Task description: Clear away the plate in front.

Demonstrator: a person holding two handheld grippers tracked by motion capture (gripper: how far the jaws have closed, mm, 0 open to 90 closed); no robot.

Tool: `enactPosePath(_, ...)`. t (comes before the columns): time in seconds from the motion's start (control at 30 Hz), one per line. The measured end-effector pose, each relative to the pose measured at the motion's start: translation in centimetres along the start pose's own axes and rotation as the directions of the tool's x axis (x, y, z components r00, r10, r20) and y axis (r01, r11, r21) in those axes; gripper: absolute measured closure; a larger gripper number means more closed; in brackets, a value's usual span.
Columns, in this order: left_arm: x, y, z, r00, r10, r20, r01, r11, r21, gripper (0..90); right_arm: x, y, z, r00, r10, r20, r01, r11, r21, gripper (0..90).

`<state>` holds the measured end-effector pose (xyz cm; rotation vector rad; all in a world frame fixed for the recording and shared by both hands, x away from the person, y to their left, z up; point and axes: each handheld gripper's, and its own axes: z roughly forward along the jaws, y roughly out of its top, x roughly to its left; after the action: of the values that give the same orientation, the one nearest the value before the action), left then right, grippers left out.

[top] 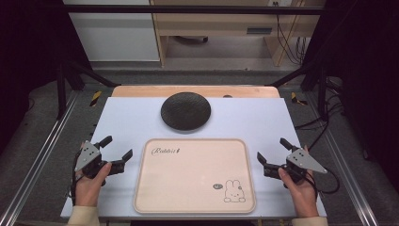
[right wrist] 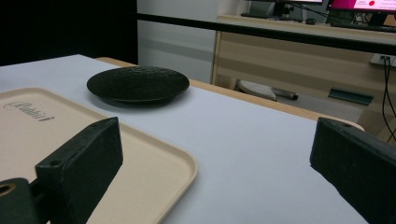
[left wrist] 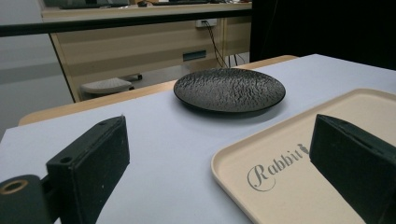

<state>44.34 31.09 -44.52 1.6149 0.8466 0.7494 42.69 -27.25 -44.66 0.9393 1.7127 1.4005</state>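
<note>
On white tabletop (top: pixel 122 117), centre-near: beige tray (top: pixel 195 175), rounded-rect w/ raised rim, smooth matte, "Rabbit" script at far-left corner, small rabbit drawing near-right. Just beyond its far edge, apart from it: black plate (top: pixel 186 110), round, shallow, pebbled surface w/ slight sheen. Left gripper (top: pixel 116 149) sits just left of tray, jaws spread wide, nothing between them; right gripper (top: pixel 272 150) mirrors it just right of tray, jaws likewise wide apart, empty. Both held low by hands, neither touching tray. Plate well ahead of both. Wood table edge shows past white top.
</note>
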Motion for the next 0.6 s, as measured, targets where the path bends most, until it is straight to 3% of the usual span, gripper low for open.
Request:
enactPosePath(0.2,-0.3,0.1,0.1,0.9994,0.032,-0.016,-0.033,0.9994,-0.008,2.9,0.1,0.0,0.0,1.0,-0.005,0.002,0.005,1.0,0.003,2.9)
enactPosePath(0.27,-0.6,0.3,0.2,0.9976,0.064,-0.026,-0.064,0.9977,-0.02,2.9,0.1,0.0,-0.1,1.0,-0.004,0.004,0.004,1.0,0.002,2.9)
enactPosePath(0.43,-0.8,1.3,1.6,0.9903,0.136,-0.029,-0.135,0.9907,0.013,2.8,0.1,0.1,-0.1,1.0,0.0,0.005,0.0,1.0,-0.005,2.8)
enactPosePath(0.53,-0.9,2.4,2.8,0.9806,0.196,-0.011,-0.195,0.9804,0.028,3.0,0.1,0.1,-0.1,1.0,0.0,0.003,0.0,1.0,-0.007,2.8)
enactPosePath(0.6,-0.8,3.2,3.8,0.9704,0.241,-0.009,-0.241,0.9699,0.036,2.7,0.1,0.1,-0.1,1.0,0.001,0.004,-0.001,1.0,-0.009,2.8)
